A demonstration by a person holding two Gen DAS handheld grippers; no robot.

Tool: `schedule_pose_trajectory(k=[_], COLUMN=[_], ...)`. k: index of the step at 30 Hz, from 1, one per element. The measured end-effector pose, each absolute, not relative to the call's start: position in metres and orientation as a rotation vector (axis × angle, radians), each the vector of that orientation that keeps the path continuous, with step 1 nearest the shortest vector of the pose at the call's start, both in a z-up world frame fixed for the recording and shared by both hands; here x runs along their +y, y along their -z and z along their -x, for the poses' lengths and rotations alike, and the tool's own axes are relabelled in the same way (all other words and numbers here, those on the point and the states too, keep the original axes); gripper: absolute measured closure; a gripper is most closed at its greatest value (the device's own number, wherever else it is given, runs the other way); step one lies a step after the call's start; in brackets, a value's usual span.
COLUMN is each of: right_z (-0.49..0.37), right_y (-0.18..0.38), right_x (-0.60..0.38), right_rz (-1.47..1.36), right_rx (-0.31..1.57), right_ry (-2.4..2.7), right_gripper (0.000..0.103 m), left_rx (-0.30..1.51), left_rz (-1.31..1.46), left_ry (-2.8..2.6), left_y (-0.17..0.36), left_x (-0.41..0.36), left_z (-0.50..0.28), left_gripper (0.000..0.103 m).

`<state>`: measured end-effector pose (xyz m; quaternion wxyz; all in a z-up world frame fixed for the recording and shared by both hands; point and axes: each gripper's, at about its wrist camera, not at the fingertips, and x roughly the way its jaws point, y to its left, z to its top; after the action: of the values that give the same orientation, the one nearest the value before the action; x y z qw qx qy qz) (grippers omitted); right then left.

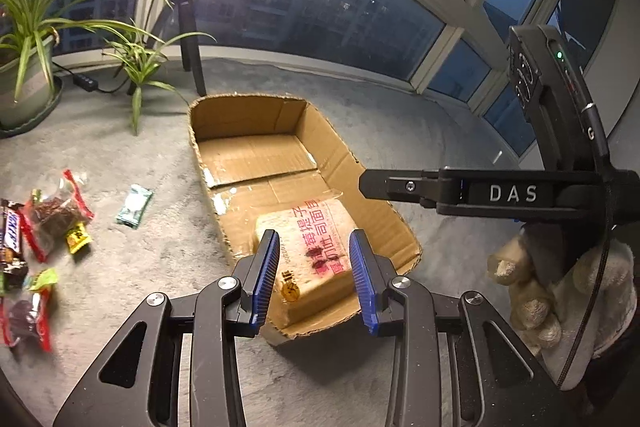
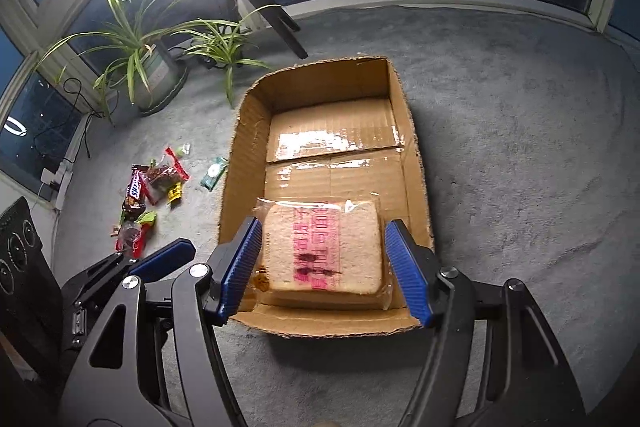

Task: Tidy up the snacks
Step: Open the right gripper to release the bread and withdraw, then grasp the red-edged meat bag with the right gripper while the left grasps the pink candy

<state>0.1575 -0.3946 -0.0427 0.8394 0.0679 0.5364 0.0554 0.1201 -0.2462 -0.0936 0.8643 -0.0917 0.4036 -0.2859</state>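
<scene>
An open cardboard box (image 1: 320, 123) (image 2: 412, 131) lies on the grey carpet. A wrapped bread pack with pink print (image 1: 316, 251) (image 2: 324, 251) lies in the box's near end. My left gripper (image 1: 314, 263) is open and empty, above the near end of the box over the bread. My right gripper (image 2: 324, 259) is open and empty, its fingers on either side of the bread from above. Loose snacks lie on the carpet left of the box: a Snickers bar (image 1: 12, 231) (image 2: 136, 187), red-edged bags (image 1: 56, 211) (image 2: 164, 177), a green packet (image 1: 135, 206) (image 2: 214, 173).
Potted spider plants (image 1: 28, 27) (image 2: 136, 43) stand at the back left. A lamp tripod (image 1: 192, 39) (image 2: 276, 15) stands behind the box under a bright light. Windows ring the room. The right hand-held unit (image 1: 540, 187) and gloved hand (image 1: 560, 287) are right of the box.
</scene>
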Motion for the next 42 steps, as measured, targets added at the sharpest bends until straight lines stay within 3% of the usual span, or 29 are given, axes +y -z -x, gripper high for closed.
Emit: schedule_pose_trajectory(k=[4,11,14,18,22,31,42], right_z=[-0.152,-0.138,-0.133,-0.128,-0.125,-0.124,-0.145], right_y=[0.035,0.024,0.023,0.025,0.034,0.07,0.113], right_x=[-0.379,-0.341,-0.325,-0.3,-0.273,-0.221,-0.168], right_rz=[-0.1,-0.067,-0.066,-0.062,-0.041,-0.118,-0.216], right_rx=[1.096,1.001,0.969,0.955,0.973,1.064,1.142], right_ry=[-0.126,-0.181,-0.197,-0.217,-0.233,-0.271,-0.312], right_gripper=[0.025,0.024,0.013,0.012,0.012,0.012,0.015], left_rx=[0.823,0.807,0.81,0.816,0.822,0.887,0.977], left_rz=[0.186,0.181,0.174,0.16,0.158,0.089,0.03], left_ry=[0.588,0.555,0.537,0.502,0.455,0.351,0.339], left_y=[0.087,0.083,0.084,0.086,0.089,0.115,0.154], left_x=[-0.233,-0.196,-0.175,-0.139,-0.091,0.01,0.058], left_z=[-0.115,-0.103,-0.098,-0.092,-0.083,-0.076,-0.098], left_gripper=[0.069,0.069,0.068,0.066,0.046,0.046,0.046])
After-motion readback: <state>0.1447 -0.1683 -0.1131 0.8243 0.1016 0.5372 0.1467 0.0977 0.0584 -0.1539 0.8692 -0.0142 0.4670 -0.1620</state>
